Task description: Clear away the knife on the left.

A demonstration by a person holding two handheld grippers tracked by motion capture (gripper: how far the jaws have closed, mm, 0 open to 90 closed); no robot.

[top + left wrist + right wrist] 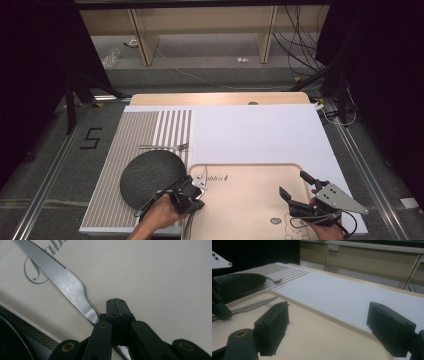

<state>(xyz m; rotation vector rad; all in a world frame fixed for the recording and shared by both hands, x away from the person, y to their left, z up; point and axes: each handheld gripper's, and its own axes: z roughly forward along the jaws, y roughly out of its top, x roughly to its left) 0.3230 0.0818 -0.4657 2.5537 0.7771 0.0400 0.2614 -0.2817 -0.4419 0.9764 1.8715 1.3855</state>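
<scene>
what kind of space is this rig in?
Probably a lab recording booth staged as a dining setup: black curtains around the table, loose cables on the floor, and a beige wooden tray, dark round plate and silver fork laid out.

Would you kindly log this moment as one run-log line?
left gripper: shut on knife | right gripper: open | knife over tray

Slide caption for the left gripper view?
Left hand-held gripper, shut on a serrated steel table knife's handle, over a cream printed tray.
</scene>
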